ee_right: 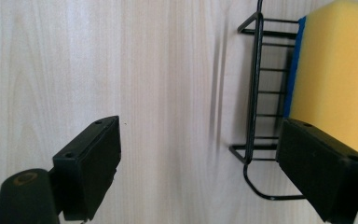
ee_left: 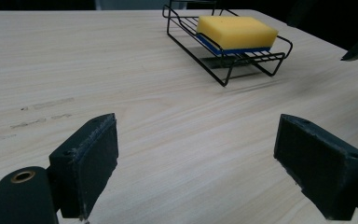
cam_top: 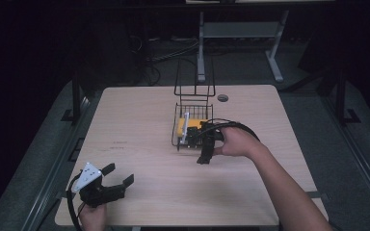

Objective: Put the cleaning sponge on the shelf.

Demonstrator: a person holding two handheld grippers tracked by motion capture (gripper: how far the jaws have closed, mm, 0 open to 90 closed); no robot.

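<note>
While nothing sits between them, both left tongs (ee_left: 196, 163) and right tongs (ee_right: 200, 163) wide apart, empty.

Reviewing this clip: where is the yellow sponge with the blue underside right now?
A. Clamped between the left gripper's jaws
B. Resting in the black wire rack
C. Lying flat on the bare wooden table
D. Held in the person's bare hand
B: the yellow sponge with the blue underside rests in the black wire rack, while the left gripper stands open over bare table and the right gripper is open beside the rack.
</note>
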